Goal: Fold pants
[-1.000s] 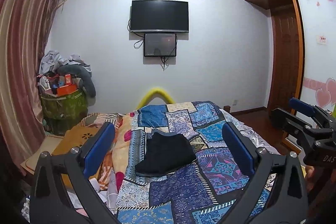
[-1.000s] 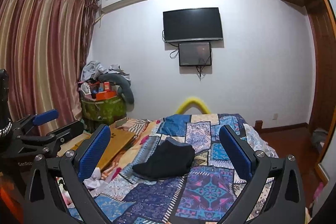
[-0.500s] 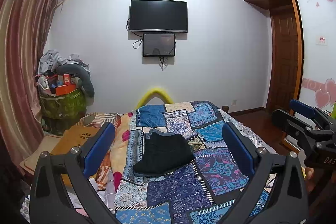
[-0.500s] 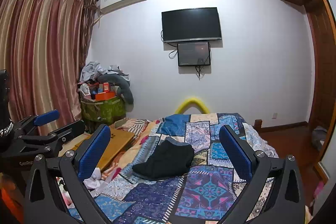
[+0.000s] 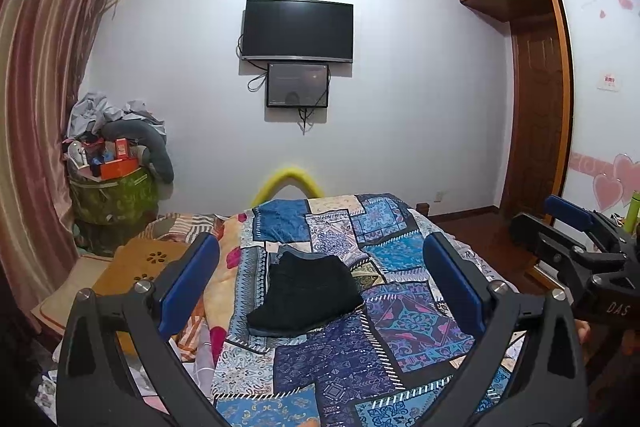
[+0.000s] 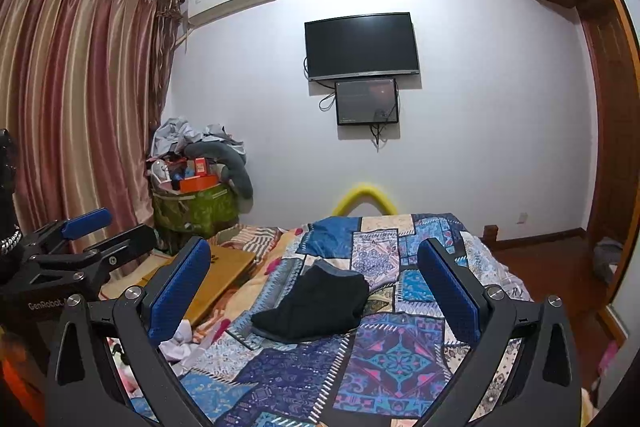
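Left tongs (image 5: 320, 283) are held spread wide, nothing pinched between the blue pads (image 5: 188, 281); they are raised above the near end of the bed, at the bottom of the left wrist frame. Right tongs (image 6: 314, 285) are likewise spread and empty, low in the right wrist frame. Each pair is seen from the other's camera at a frame edge: the right tongs at mid right in the left view, the left tongs at mid left in the right view. No cloth is touched by either.

The pants (image 5: 306, 297), dark, are seen between the pads at frame centre in both views, lying on the patchwork quilt (image 5: 404, 331) of the bed, well apart from both tongs. They are gathered into a compact, roughly squared bundle with layers stacked; a greyish inner layer or waistband shows at the upper edge (image 6: 330, 265). No legs are seen spread out.

Judged from this: folding looks done or nearly done, the bundle being set down and released. Edges appear slightly uneven at the lower left corner, so a final tidy may be left; it cannot be told for sure at this range.
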`<state>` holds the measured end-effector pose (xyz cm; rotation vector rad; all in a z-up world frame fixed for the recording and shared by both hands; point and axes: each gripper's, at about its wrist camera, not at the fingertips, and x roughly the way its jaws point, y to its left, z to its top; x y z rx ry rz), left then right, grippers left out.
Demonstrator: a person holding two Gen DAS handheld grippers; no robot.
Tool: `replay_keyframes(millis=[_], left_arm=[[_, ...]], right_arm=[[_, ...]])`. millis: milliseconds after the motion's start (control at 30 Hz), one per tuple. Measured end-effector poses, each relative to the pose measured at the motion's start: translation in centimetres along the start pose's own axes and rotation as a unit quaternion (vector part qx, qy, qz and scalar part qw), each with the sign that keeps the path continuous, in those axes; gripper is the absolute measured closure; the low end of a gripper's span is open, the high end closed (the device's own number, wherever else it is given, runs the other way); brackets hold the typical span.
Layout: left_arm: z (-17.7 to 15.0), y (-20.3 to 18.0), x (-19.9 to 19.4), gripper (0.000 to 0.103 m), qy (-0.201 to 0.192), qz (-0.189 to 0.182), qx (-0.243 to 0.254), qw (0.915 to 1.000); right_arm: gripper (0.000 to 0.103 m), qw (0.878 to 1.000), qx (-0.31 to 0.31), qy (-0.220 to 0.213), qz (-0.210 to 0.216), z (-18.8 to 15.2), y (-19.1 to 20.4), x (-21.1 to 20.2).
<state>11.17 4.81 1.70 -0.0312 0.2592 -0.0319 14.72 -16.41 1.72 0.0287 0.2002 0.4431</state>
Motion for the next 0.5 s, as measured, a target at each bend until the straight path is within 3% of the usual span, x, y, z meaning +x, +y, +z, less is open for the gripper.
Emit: replay_keyframes(millis=[500], left_arm=[[-0.22,-0.95,-0.34,0.0,0.0,-0.007,0.008,0.9999]], right_arm=[[0.0,1.0,0.0,0.0,0.001,-0.17,0.02,0.03]])
